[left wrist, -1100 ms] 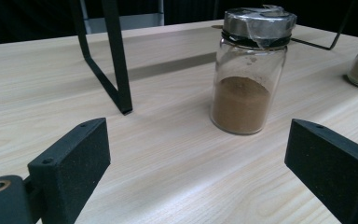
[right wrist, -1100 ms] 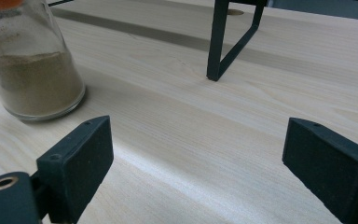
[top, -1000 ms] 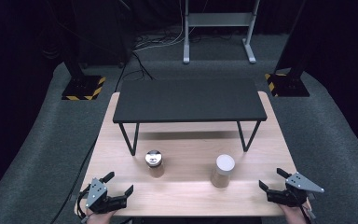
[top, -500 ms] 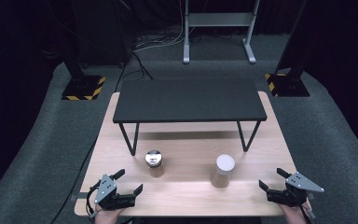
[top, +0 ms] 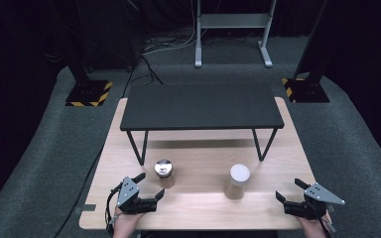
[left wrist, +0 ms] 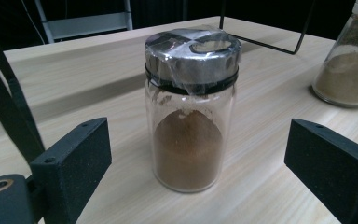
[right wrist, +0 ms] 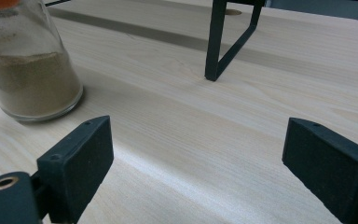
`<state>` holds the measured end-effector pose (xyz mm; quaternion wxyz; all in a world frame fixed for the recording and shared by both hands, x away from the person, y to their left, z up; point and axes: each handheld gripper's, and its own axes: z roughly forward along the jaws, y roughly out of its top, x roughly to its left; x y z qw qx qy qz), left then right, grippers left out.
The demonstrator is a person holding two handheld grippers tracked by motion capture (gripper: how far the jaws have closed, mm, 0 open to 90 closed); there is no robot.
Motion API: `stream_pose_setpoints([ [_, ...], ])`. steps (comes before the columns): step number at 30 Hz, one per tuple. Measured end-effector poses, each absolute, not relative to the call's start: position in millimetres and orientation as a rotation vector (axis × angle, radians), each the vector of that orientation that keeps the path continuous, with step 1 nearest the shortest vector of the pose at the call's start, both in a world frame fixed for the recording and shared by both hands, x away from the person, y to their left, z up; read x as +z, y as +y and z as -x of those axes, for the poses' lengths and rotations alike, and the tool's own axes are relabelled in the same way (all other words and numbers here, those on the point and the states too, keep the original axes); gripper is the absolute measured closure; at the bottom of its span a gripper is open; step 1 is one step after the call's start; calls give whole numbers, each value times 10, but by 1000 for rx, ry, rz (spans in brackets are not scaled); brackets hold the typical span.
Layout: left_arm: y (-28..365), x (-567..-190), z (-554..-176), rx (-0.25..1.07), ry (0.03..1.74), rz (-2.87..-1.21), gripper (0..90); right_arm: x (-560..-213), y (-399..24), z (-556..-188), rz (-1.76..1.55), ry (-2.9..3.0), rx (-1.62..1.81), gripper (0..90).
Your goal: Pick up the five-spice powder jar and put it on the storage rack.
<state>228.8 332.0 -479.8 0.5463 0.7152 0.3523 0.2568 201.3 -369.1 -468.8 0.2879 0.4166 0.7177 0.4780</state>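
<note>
spice jar (left wrist: 190,112), ahead of left gripper (left wrist: 198,161), untouched

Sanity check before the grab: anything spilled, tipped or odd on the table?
Nothing spilled or tipped. Both jars stand upright on the table. One oddity: the brown spice jar has clear film or tape stretched over its metal lid. The white-lidded jar looks normal.
</note>
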Motion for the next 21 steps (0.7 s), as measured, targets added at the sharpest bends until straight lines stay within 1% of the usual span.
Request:
stream_pose_setpoints([
  [21,3012,-4804,-2613,601,898,-1731,92,-4688,-3685,-2011,-1104,1923,1277,75],
])
